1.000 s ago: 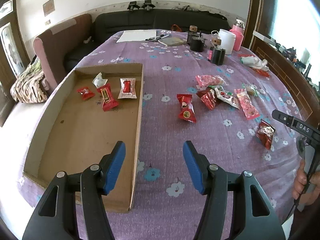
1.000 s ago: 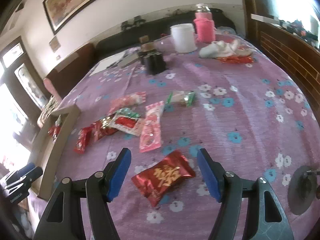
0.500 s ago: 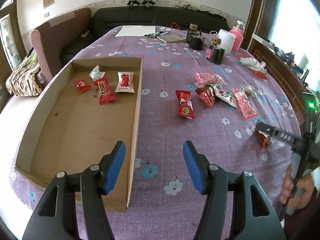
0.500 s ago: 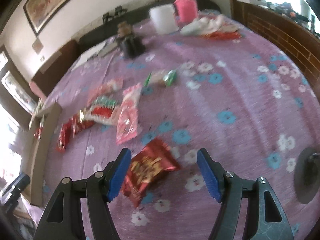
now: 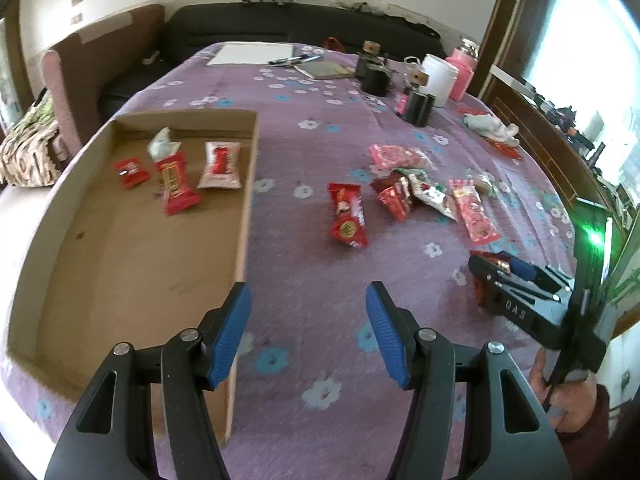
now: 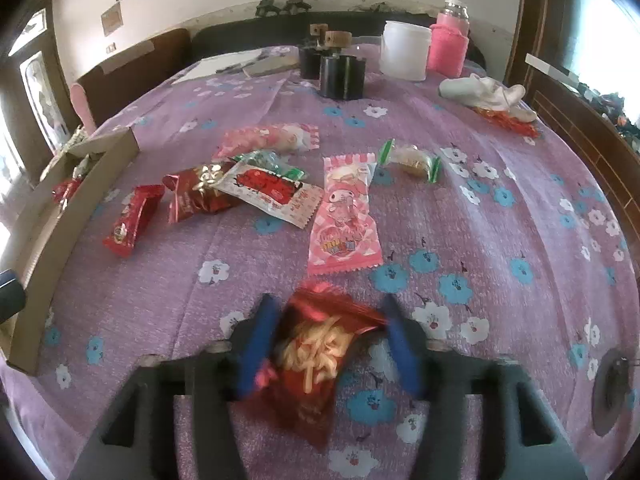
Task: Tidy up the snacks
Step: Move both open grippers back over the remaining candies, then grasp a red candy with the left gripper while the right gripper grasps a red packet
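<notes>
Your right gripper (image 6: pixel 326 344) is closing its jaws around a red foil packet (image 6: pixel 316 360) at the bottom centre; contact is blurred. Just above it a pink packet (image 6: pixel 346 220) is lying on the purple floral cloth (image 6: pixel 500 240).

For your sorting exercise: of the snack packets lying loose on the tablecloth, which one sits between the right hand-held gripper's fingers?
The shiny red foil packet with gold lettering, nearest the camera. The right hand-held gripper is closing around it; every other packet lies farther up the cloth.

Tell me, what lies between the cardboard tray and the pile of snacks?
One red snack packet alone on the purple cloth, between cardboard tray and snack pile; left wrist view.
</notes>
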`<state>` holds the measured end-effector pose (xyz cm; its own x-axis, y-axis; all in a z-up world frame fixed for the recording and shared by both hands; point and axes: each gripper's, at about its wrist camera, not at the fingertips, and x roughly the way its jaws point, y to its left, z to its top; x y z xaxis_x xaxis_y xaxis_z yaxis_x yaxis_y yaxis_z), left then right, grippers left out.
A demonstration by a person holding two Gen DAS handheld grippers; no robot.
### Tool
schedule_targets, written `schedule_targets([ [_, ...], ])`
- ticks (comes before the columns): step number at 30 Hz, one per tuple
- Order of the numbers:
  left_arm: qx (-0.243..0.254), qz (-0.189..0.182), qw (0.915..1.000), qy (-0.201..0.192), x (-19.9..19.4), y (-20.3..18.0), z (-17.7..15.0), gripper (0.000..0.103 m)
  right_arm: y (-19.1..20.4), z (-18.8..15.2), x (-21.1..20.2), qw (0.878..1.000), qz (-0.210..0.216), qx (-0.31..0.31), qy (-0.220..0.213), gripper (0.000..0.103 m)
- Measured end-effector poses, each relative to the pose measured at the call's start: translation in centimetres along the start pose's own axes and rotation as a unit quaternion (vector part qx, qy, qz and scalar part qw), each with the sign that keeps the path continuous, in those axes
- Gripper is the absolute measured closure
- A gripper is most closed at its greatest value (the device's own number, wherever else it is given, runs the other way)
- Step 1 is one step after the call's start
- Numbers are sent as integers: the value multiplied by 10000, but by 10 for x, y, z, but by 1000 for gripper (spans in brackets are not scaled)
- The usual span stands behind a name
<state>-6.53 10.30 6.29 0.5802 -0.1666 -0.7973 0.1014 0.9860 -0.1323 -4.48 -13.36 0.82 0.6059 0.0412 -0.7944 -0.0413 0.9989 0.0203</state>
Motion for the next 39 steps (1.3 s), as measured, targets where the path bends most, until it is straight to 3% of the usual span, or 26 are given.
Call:
schedule_targets([
  [8, 494, 211, 9985, 91, 45, -33, 41, 45, -27, -1, -2, 9966, 555, 581, -196, 67],
  [15, 786, 557, 9949, 301, 92, -47, 58, 46, -30, 0, -1, 9948, 772, 637, -163, 59],
  [16, 841, 611, 9941, 312, 97, -48, 58, 51, -31, 0, -1, 9939, 865, 666, -146, 57],
  [18, 887, 611, 9933, 418, 105, -47, 55, 87, -33, 0, -1, 9927, 959, 716, -137, 53],
  [23, 681, 470, 9960, 331, 97, -41, 47, 87, -42, 0, -2, 9888, 1130, 968, -144, 48],
  [30, 280, -153, 9994, 145, 52, -27, 35, 87, -67, -2, -2, 9753, 1516, 1599, -166, 47],
  [34, 312, -274, 9991, -112, 25, -22, 25, 87, -62, -8, -9, 9800, 1281, 1524, -67, 47],
  [39, 191, -366, 9989, -213, 12, -9, 19, 87, -30, -14, -16, 9936, 681, 897, 21, 45],
])
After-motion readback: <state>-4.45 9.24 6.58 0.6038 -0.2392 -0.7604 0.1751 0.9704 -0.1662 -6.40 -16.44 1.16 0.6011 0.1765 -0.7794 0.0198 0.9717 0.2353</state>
